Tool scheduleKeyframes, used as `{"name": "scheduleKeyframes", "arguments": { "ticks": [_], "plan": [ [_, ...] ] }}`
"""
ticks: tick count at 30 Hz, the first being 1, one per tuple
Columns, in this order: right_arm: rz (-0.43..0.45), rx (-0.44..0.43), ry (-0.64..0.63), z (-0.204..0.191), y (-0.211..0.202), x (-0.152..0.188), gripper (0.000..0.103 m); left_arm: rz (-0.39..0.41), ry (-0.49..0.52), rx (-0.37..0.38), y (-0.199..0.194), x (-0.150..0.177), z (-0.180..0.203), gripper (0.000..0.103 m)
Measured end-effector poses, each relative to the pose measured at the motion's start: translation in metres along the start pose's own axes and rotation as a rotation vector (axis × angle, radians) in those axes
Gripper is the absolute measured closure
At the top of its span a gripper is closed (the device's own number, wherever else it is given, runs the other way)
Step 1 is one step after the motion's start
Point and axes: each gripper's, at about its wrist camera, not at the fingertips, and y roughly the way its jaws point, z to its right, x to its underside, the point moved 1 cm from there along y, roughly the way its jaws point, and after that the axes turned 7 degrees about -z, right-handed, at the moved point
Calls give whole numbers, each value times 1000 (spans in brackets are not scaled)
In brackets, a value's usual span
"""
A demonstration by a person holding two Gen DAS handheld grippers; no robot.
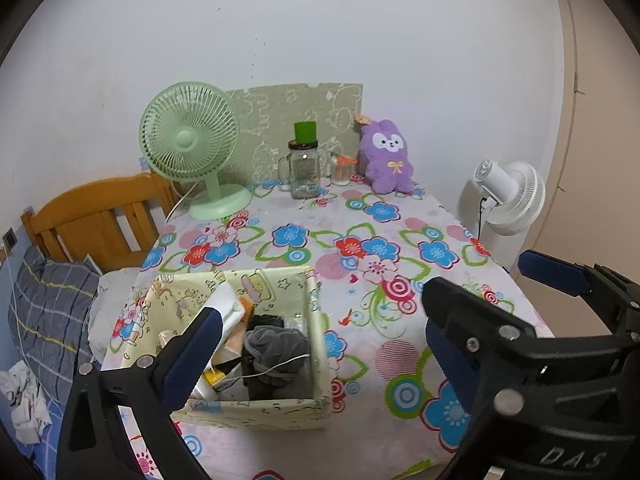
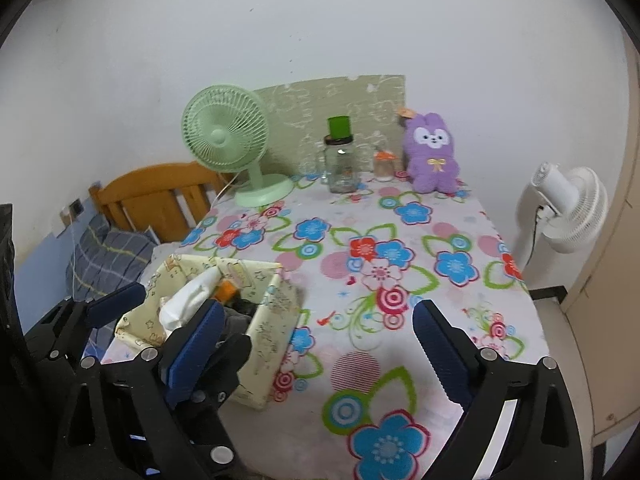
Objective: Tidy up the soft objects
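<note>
Left gripper (image 1: 320, 312), right gripper (image 2: 316, 320): jaws released, empty. Fabric box (image 1: 280, 408): desk's near-left corner. Purple plush (image 1: 387, 156): far edge.

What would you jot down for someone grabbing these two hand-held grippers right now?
Left hand-held gripper: open, empty, above the fabric box.
Right hand-held gripper: open, empty, over the floral tablecloth.
Done: grey soft item and other bits already sit in the box at the table's near left.
Left: purple plush stands at the far edge against the wall, beside the glass jar; probably goes into the box next.
</note>
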Motion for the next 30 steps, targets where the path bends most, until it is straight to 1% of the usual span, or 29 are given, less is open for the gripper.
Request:
{"name": "scheduleKeyframes", "arguments": {
  "ticks": [9, 13, 21, 25, 30],
  "plan": [
    [76, 73, 32, 27, -33, 7, 6, 50, 12, 0, -18, -3, 18, 0],
    [107, 108, 43, 39, -46, 10, 5, 80, 26, -11, -27, -4, 25, 0],
    [176, 181, 87, 59, -72, 15, 5, 127, 22, -23, -43, -6, 27, 0],
    [197, 194, 104, 65, -81, 16, 5, 152, 12, -30, -51, -9, 25, 0],
    [220, 205, 102, 64, -90, 16, 5, 184, -4, -37, -60, -12, 22, 0]
  ]
}}
